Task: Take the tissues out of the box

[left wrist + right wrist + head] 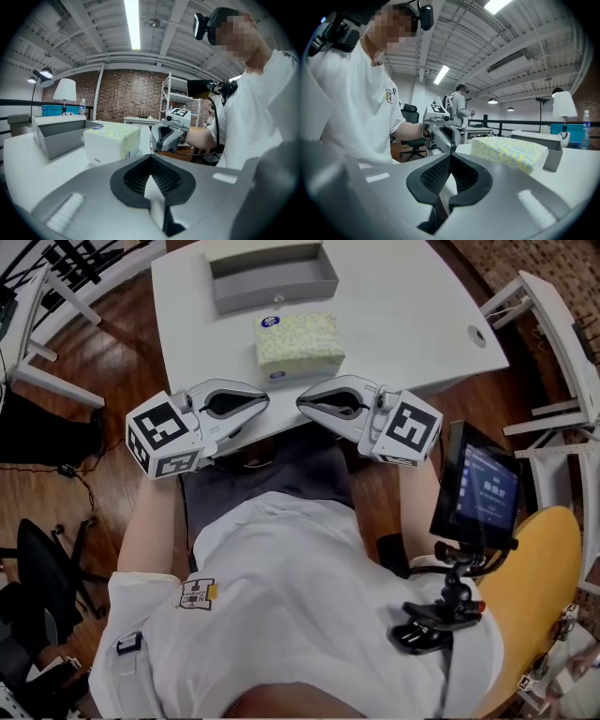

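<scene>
A tissue box (300,345) with a pale yellow-green pattern lies on the white table (403,306), just in front of a grey tray (272,277). No tissue sticks out of it. My left gripper (265,401) and right gripper (300,402) hover at the table's near edge, tips pointing at each other a small gap apart, both shut and empty. The left gripper view shows the box (112,140) at left, beyond my shut left gripper (151,158), with the right gripper (168,133) facing it. In the right gripper view the box (508,152) lies to the right, past the shut right gripper (451,154).
A small screen (483,488) on a clamp mount stands at my right, beside a yellow chair (534,615). A black office chair (37,568) is on the wooden floor at left. White shelving frames (562,352) flank the table. Another person (460,110) stands far off.
</scene>
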A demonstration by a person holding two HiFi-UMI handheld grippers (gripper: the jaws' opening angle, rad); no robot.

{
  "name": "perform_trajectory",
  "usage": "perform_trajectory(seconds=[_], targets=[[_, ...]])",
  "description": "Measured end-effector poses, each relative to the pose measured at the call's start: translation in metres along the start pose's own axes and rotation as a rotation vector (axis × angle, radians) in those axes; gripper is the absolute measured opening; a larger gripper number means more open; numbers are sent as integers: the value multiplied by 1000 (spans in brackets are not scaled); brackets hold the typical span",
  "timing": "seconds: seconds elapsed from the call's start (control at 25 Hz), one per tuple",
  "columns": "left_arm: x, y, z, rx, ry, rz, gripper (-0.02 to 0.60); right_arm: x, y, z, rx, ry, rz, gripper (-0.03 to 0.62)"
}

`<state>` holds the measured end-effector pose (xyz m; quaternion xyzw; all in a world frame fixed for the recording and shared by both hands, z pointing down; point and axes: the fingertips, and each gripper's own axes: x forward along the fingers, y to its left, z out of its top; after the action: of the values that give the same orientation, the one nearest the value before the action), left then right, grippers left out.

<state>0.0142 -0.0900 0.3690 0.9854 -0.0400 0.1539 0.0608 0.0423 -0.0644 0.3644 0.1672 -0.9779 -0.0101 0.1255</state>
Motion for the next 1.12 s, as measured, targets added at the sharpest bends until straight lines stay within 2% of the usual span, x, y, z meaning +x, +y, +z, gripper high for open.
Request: perform_trajectory(seconds=[1.12], targets=[[2, -3, 6, -10, -12, -8, -2, -4, 2, 0, -22, 23, -13, -3]])
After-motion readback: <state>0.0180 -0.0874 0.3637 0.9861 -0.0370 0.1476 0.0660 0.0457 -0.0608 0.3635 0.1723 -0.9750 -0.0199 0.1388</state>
